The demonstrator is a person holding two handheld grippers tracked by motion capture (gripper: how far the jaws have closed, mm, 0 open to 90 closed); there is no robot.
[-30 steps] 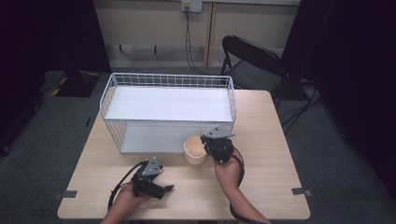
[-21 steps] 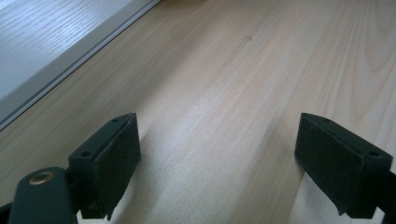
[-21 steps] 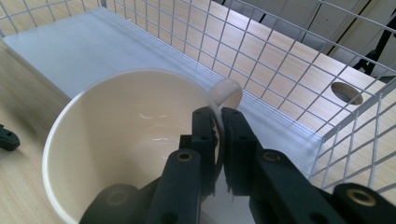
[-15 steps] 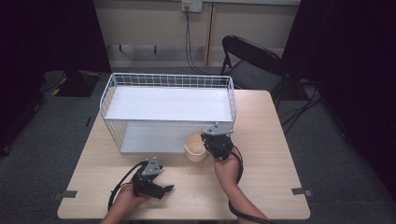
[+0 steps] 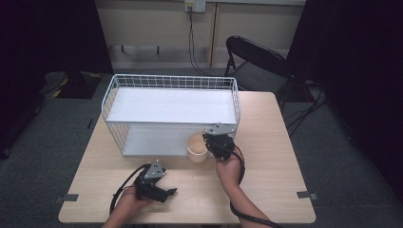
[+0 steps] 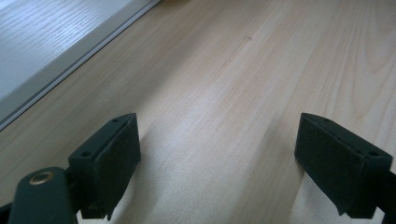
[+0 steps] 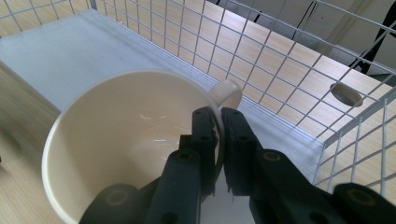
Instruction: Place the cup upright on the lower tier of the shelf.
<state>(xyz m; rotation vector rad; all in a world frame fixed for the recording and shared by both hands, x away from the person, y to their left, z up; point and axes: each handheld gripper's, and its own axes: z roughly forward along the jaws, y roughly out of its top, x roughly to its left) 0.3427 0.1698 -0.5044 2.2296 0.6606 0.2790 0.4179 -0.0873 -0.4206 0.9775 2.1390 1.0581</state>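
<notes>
Here, right claw [image 5: 212,140] pinches cup [image 5: 196,147] rim by rack [image 5: 142,95]; left claw [image 5: 167,192] rests low on table [image 5: 266,166], jaws apart.

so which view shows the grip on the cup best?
Right gripper view: the right gripper is shut on the cup rim beside the handle, one jaw inside, one outside. In the high view the cup is small, the grip unclear. The left gripper view looks at table.

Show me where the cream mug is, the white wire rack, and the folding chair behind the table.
cream mug [image 7: 121,140], right gripper view, inner wall of the bowl.
white wire rack [image 5: 171,105], high view, its white upper shelf.
black folding chair [image 5: 254,54], high view, its backrest.
</notes>
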